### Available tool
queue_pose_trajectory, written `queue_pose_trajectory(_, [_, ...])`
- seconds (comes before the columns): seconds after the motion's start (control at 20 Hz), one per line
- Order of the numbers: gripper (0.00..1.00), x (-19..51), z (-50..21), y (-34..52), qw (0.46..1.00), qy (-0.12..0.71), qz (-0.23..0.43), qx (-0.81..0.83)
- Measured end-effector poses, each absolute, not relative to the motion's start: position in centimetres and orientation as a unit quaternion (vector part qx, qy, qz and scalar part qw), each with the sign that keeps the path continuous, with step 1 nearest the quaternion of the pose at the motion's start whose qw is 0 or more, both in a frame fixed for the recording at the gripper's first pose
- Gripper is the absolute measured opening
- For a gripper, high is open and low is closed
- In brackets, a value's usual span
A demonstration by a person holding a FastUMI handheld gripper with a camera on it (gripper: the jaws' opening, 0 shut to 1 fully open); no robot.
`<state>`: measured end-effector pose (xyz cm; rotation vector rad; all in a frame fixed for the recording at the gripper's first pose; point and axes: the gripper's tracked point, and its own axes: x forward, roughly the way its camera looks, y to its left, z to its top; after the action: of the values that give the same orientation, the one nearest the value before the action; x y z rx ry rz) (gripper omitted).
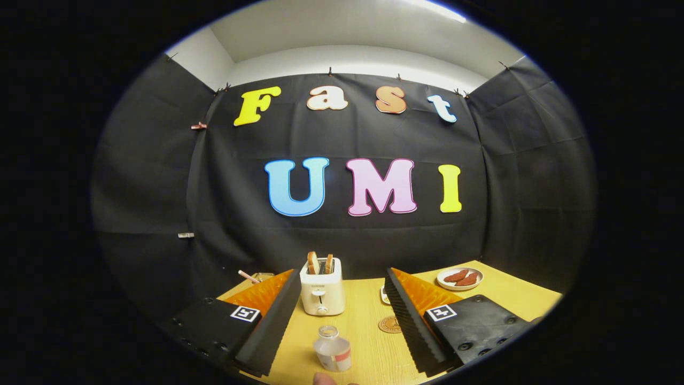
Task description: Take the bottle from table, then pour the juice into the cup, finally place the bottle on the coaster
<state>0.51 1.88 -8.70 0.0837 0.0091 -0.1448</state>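
Observation:
A small clear bottle (332, 349) with a white cap and a red-and-white label stands upright on the wooden table (368, 326), low between my two fingers. My gripper (340, 289) is open wide, its black ribbed pads well apart on either side of the bottle and touching nothing. A round brown coaster (390, 324) lies on the table just beside the right finger (409, 315), a little beyond the bottle. A small white object (383, 294), partly hidden behind the right finger, sits past the coaster; I cannot tell whether it is the cup.
A white toaster (321, 293) with two slices of bread stands beyond the bottle, between the fingers. A white plate (459, 278) with reddish-brown food sits at the back right. A small dish with a stick (251, 276) lies behind the left finger. A fingertip (323, 379) shows near the table's front edge.

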Motion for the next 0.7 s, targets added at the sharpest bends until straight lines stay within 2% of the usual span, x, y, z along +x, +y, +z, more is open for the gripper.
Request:
queue_pose_trajectory(0.4, [0.97,1.8,-17.9,4.1,0.994,0.035,-0.097,0.035])
queue_pose_trajectory(0.7, [0.97,2.7,-24.9,5.9,0.994,0.052,-0.093,0.013])
